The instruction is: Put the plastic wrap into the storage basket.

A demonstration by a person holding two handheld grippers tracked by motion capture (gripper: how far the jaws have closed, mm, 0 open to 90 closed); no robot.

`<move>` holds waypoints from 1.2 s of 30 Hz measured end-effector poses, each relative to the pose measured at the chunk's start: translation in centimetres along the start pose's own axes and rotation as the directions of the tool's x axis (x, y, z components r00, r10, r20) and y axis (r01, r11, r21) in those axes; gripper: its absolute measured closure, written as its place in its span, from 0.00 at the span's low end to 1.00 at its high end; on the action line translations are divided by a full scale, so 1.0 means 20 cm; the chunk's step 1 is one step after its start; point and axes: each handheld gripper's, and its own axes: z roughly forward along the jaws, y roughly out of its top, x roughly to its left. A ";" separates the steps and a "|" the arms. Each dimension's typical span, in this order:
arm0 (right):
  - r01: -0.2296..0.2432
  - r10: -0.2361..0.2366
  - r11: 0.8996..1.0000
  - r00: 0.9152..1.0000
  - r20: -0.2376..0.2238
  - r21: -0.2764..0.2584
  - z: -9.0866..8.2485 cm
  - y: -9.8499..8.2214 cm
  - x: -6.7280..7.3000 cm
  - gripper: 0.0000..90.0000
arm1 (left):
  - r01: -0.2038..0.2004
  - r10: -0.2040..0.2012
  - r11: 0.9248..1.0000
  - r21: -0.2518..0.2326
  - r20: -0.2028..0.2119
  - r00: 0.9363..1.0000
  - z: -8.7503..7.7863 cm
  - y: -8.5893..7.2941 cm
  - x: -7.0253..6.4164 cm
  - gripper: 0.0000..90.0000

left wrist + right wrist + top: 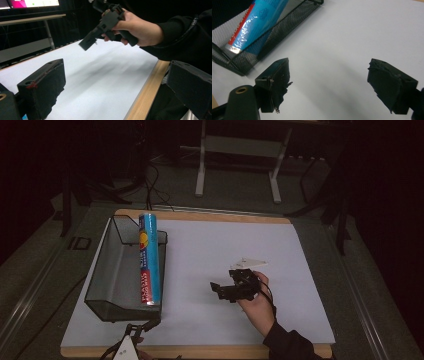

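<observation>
Tongs on the left (145, 327) wait open at the near surface (225, 250) edge, while the right tongs (222, 290), open and empty mid-surface, seemingly approach the blue tube (149, 257) lying in the mesh basket (107, 265), needing alignment across it next.

Red lettering on blue tube (149, 259), seemingly illegible

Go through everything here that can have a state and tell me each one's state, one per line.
Blue tube: lying in the basket along its right wall, far end propped on the rim.
Mesh basket: upright on the table's left side, open top.
Right gripper: open, nothing between the jaws, above bare table.
Left gripper: open, empty, at the table's near edge.
</observation>
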 end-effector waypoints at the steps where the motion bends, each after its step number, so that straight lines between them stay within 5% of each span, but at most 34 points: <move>1: 0.002 -0.002 1.000 1.000 0.007 -0.001 -0.01 -0.01 0.00 0.20 | -0.002 0.002 1.000 0.002 -0.001 1.000 0.00 0.00 0.00 0.03; 36: -0.005 0.008 0.998 0.999 0.045 -0.070 -0.37 -0.33 -0.13 0.20 | -0.003 0.003 1.000 0.003 0.002 1.000 0.01 0.00 -0.01 0.03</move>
